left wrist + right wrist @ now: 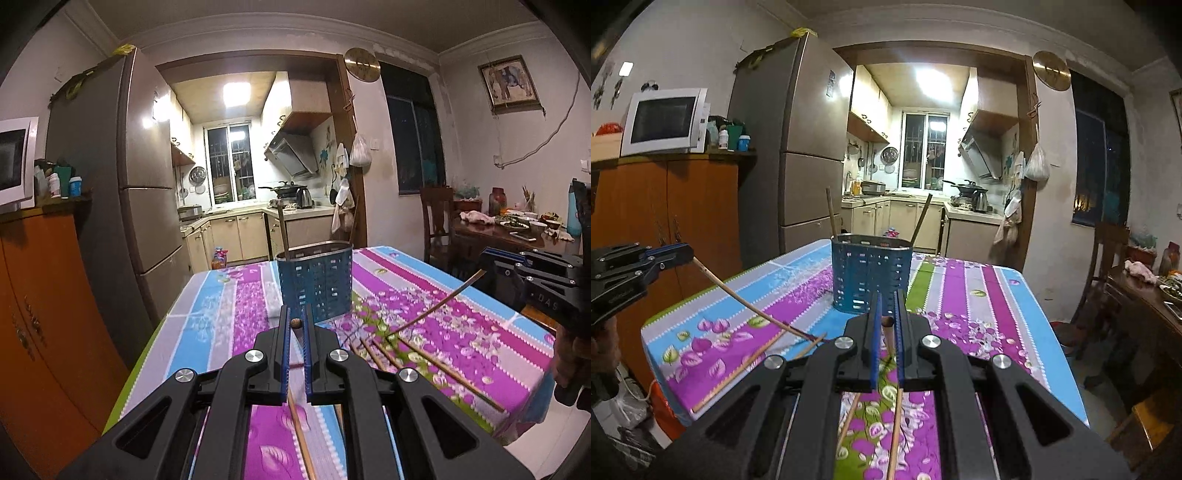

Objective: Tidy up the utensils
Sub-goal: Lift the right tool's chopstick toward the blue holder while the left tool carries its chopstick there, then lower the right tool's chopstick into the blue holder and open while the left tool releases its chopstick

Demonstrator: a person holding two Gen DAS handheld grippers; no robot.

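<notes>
In the left wrist view, the left tool (296, 334), black with blue ridged pads, is clamped narrow on a thin round wooden chopstick (301, 435). Ahead, a blue perforated metal holder (314, 284) stands mid-bench on the striped floral cloth (229, 314). Loose chopsticks (391, 352) lie near the bench's right edge.

In the right wrist view, the right tool (886, 325) likewise pinches a second wooden chopstick (894, 435). The holder (868, 275) has two sticks (831, 212) standing in it.
</notes>
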